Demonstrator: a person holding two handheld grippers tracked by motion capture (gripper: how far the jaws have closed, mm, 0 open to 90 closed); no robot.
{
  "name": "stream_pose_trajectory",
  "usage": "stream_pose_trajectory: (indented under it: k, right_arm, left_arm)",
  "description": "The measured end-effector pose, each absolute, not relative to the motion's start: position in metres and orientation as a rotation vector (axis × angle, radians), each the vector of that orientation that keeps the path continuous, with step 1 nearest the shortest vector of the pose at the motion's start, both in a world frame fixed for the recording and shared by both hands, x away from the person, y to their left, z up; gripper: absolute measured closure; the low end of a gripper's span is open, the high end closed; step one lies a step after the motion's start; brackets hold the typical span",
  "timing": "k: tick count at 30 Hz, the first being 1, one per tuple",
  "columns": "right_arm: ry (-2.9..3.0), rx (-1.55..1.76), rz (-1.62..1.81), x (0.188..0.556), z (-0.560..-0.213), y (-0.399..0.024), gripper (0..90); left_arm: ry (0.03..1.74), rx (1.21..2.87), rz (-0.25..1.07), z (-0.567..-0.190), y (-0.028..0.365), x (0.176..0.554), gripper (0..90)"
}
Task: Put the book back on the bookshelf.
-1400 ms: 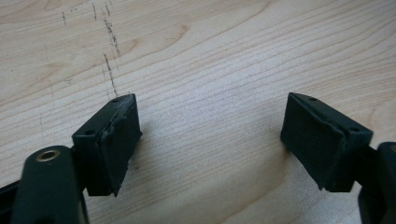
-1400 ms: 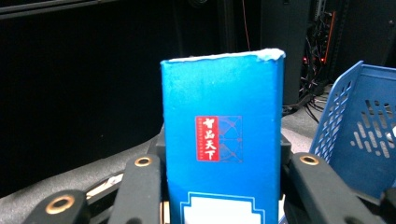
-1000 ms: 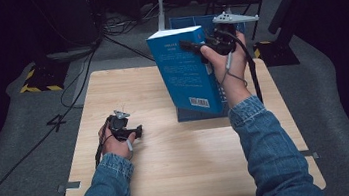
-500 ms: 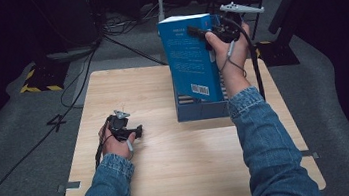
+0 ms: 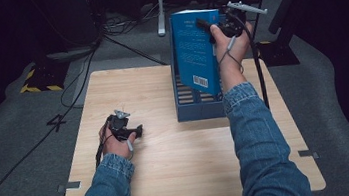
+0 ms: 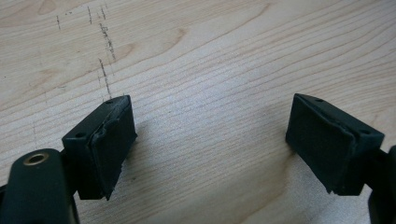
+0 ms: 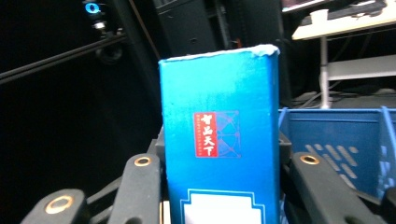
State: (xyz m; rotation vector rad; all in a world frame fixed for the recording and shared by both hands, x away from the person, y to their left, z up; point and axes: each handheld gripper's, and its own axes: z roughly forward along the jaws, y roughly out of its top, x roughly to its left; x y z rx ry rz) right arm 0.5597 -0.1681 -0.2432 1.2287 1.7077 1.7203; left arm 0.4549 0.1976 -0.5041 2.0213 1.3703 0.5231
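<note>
The right claw (image 5: 203, 24) grips a blue book (image 5: 196, 50) upright above the blue file rack (image 5: 199, 109) near the worktop's (image 5: 182, 177) far edge; the left claw (image 6: 210, 140) rests wide, empty, near the left edge.

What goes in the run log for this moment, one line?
right gripper: shut on book | book: upright, above rack | left gripper: jaws open, idle on table

The right gripper (image 5: 206, 23) has swung the blue book (image 5: 196, 50) upright over the rack (image 5: 198, 106).
</note>
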Motion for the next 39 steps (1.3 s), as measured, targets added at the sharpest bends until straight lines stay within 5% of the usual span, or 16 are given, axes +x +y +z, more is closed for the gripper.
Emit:
stream_pose_trajectory:
  k: [22,39]
  right_arm:
    - [1.606,1.283,1.551,0.577,-0.279,-0.132,60.8]
    - [1.645,1.250,1.455,0.569,-0.339,-0.111,60.7]
  left_arm:
    - [1.371,2.021,0.524,-0.504,0.198,0.455,15.9]
    - [1.370,2.020,0.528,-0.504,0.198,0.455,15.9]
